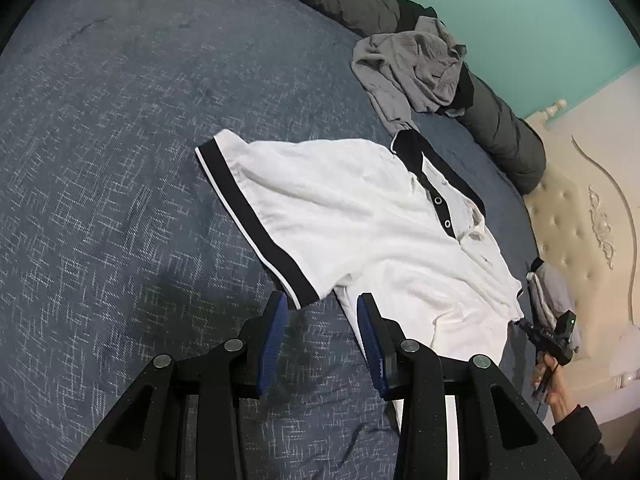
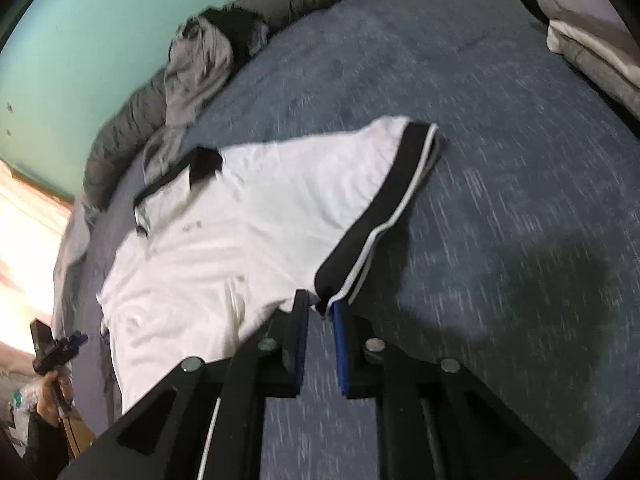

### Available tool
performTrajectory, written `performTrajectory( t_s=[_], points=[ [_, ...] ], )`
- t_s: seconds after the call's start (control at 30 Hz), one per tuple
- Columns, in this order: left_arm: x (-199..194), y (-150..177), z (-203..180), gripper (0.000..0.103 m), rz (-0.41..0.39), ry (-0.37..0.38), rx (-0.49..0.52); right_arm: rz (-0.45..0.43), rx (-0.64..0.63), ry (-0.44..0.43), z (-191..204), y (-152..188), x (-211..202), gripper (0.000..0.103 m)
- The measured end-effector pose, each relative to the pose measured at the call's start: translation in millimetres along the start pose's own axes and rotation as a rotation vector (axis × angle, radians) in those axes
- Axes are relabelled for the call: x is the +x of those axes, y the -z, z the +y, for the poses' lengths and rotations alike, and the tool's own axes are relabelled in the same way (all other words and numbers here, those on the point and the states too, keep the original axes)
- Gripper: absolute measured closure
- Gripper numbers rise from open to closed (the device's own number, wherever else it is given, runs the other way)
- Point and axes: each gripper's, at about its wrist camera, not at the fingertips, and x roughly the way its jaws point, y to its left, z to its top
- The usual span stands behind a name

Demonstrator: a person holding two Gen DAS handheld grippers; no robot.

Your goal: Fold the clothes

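I'm nipping the polo shirt [image 2: 224, 240] sleeve cuff [image 2: 384, 216] in my right gripper [image 2: 320, 312]. My left gripper [image 1: 320, 308] is hanging released nearby. I'm carrying the cuff flat across, keeping it taut.

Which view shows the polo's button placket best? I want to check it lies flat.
The left wrist view: the white polo shirt is sharp there, its black placket and two buttons plain. The right wrist view is motion-blurred; only the dark collar shows.

A blue-grey bed cover [image 1: 120, 160] carries a spread white polo shirt [image 1: 360, 208] and a crumpled grey garment [image 1: 412, 68].
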Motion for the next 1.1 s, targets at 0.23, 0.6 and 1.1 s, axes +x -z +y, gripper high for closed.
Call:
performTrajectory(
  t_s=[0.23,0.6,1.1],
  points=[
    [-2.0,2.2,-6.7,0.063,0.008,0.000,0.014,0.015,0.047,-0.036,-9.7,10.9,14.8,0.092],
    [-2.7,5.4,-12.9,0.059,0.015,0.002,0.023,-0.061,0.058,0.038,-4.4,4.8,-18.1,0.088],
    [10.4,-10.0,19.9,0.059,-0.031,-0.080,-0.057,-0.040,0.082,0.041,-14.1,-9.3,26.9,0.088]
  ],
)
